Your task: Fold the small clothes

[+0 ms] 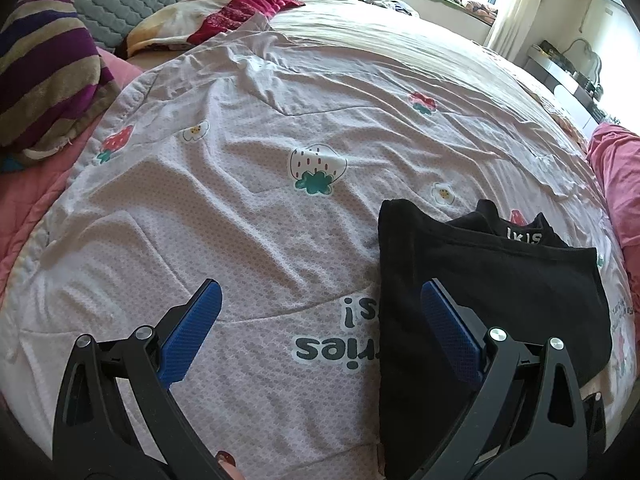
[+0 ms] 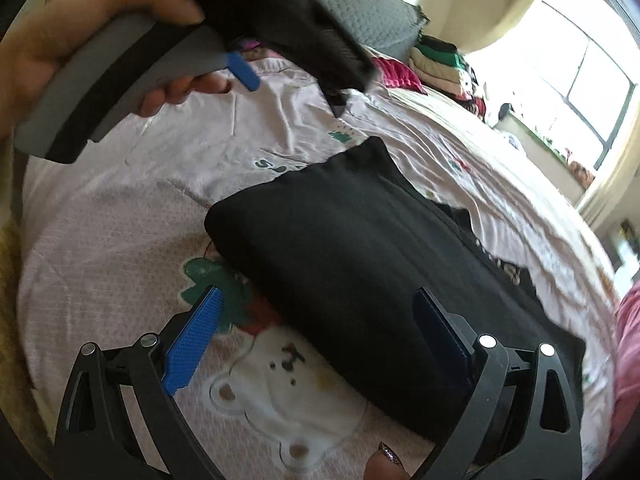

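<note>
A black garment lies folded flat on the pale strawberry-print quilt, its waistband with white letters at the far end. My left gripper is open and empty, its right finger above the garment's left edge. In the right wrist view the same black garment fills the middle. My right gripper is open and empty just above its near edge. The left gripper, held by a hand, shows blurred at the upper left.
A striped purple cushion and pink blanket lie at the left. Red and cream bedding is at the far end. Folded clothes are stacked by the window. Pink fabric lies at the right.
</note>
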A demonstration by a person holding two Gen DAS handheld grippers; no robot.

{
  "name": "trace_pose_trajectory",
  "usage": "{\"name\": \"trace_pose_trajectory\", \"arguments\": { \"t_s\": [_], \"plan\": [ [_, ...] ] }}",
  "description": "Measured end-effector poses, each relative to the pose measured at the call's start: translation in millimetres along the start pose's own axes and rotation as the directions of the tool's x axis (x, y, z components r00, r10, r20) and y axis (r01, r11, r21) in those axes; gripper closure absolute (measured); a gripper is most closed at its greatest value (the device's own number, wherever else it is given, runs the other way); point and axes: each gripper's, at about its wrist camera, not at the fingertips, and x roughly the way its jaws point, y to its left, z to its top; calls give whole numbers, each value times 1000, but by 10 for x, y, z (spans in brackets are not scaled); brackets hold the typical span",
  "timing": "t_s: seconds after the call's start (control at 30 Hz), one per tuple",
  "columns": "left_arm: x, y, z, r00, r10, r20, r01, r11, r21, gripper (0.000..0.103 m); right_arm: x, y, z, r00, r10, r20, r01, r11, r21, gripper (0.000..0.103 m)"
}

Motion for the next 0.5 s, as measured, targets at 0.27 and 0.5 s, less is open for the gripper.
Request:
{"name": "trace_pose_trajectory", "arguments": {
  "t_s": [0.27, 0.5],
  "plan": [
    [146, -52, 72, 1000, -11, -30, 11, 1000, -9, 10, 261, 56, 105, 999, -34, -22, 32, 997, -63, 9],
    [434, -125, 165, 994, -41, -106, 38, 999, -26, 10, 323, 37, 179, 998, -58, -2, 58, 994, -90, 9]
  ]
}}
